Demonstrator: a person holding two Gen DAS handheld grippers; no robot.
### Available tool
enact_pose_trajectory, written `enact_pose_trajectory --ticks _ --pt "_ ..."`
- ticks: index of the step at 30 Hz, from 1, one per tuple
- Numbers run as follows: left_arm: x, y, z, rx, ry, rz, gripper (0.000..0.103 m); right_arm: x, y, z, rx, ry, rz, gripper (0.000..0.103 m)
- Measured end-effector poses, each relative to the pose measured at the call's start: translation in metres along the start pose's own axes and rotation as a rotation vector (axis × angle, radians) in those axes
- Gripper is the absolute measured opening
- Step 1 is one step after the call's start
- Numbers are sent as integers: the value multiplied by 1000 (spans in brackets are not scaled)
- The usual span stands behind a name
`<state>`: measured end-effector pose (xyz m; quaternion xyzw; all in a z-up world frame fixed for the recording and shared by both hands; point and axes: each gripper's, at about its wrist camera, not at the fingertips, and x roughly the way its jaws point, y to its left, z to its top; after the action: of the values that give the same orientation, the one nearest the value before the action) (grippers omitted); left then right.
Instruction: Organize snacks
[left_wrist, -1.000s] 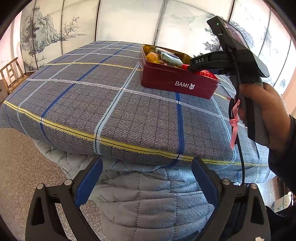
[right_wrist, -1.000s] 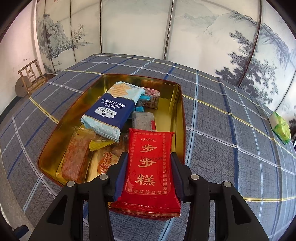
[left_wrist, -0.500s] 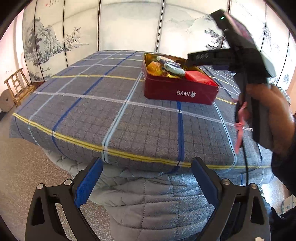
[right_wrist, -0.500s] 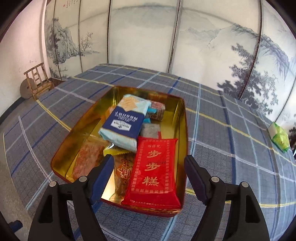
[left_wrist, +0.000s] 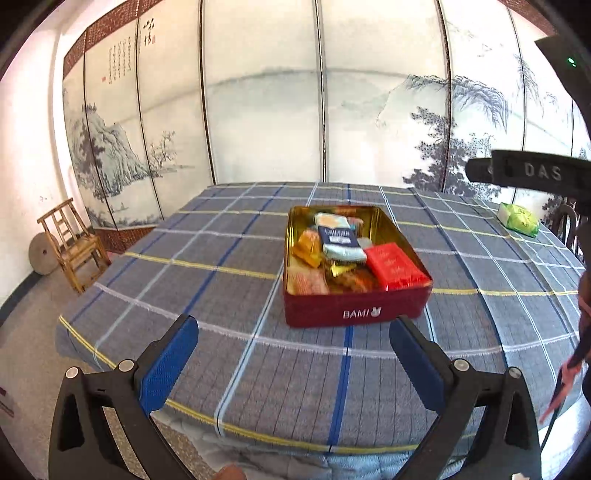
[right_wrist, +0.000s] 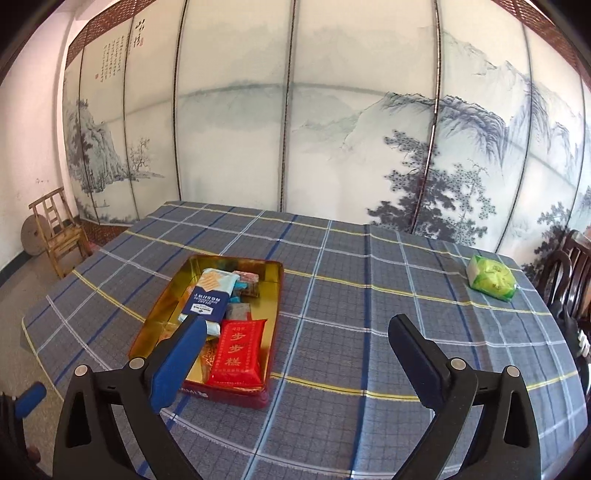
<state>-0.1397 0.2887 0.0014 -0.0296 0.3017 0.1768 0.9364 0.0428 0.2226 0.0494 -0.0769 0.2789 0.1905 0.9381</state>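
painted screens (right_wrist: 236, 122) are standing behind a checked tablecloth (right_wrist: 362, 295). a red tin (left_wrist: 354, 310) is sitting mid-table, holding a red packet (right_wrist: 238, 347) at its near end. a green packet (right_wrist: 491, 277) is lying far right. the right gripper (right_wrist: 295, 354) has just been opening, nothing between; the left gripper (left_wrist: 293, 365) is also spread wide, empty.

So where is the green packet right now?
In the right wrist view the green packet lies alone on the tablecloth, far right, well away from the tin.
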Motion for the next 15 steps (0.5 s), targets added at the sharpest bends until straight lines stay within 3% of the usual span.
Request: enact_pose_trajectory --ticks 7,15 --pt "6 -8 40 0 -36 -34 102 -36 -31 -3 48 -44 -28 101" --pt "31 -21 51 -16 -57 -66 102 -41 -45 -3 63 -50 -30 101"
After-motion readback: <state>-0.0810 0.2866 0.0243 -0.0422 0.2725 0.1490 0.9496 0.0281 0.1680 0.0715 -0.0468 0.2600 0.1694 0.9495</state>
